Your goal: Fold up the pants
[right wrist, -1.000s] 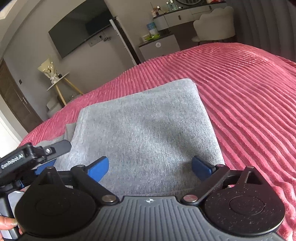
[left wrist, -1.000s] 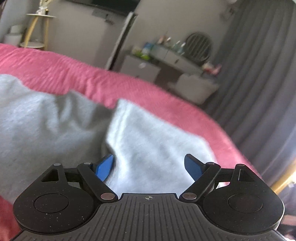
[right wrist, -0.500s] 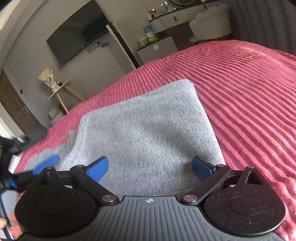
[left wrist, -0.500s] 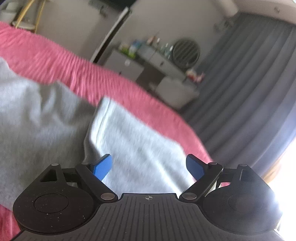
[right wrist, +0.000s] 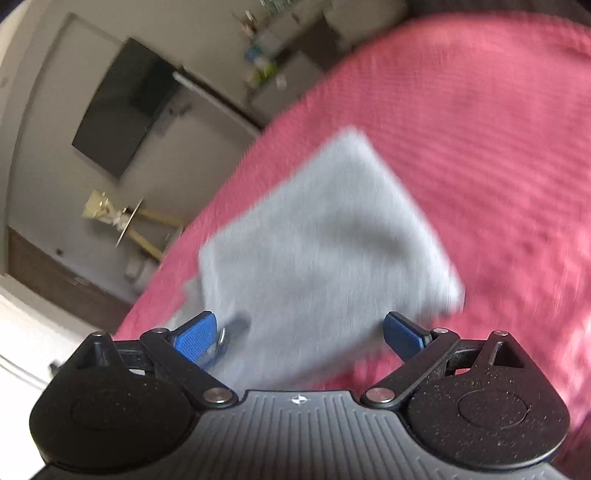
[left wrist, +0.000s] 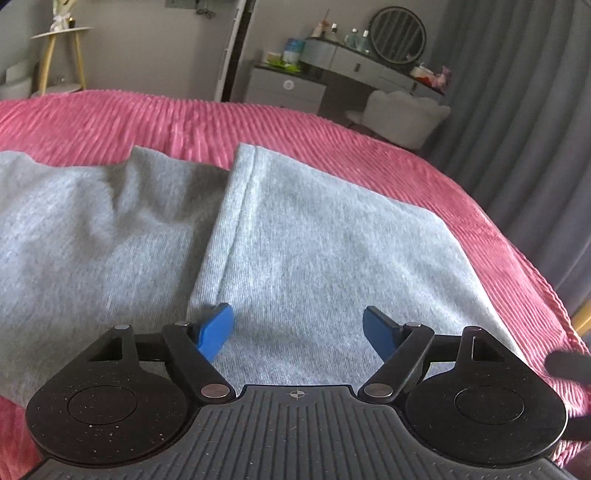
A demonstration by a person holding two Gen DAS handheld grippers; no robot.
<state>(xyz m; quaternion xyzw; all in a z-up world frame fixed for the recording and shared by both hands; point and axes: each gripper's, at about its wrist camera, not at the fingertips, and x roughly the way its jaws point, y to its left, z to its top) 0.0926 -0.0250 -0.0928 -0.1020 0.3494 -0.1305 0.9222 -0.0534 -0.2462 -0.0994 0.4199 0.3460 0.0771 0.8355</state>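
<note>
Bedroom. Bed under ribbed pink-red plush bedspread [left wrist: 369,147]. Far wall pale grey; flat black wall-mounted television [right wrist: 122,107]. Grey dressing table [left wrist: 351,62] with round dark-framed mirror [left wrist: 398,37], bottles on top; white scalloped chair [left wrist: 402,118] before it. Grey floor-length curtains [left wrist: 517,110] right. Round side table on yellow legs [left wrist: 61,55] left. Daylight, soft.

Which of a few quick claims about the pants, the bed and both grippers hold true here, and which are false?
1. The pants are grey. True.
2. They lie on a blue bedspread. False: the bedspread is pink.
3. The left gripper is clamped on fabric. False: its jaws are closing but apart, pads off the cloth.
4. The right gripper is open. True.
5. A round mirror stands behind the bed. True.
</note>
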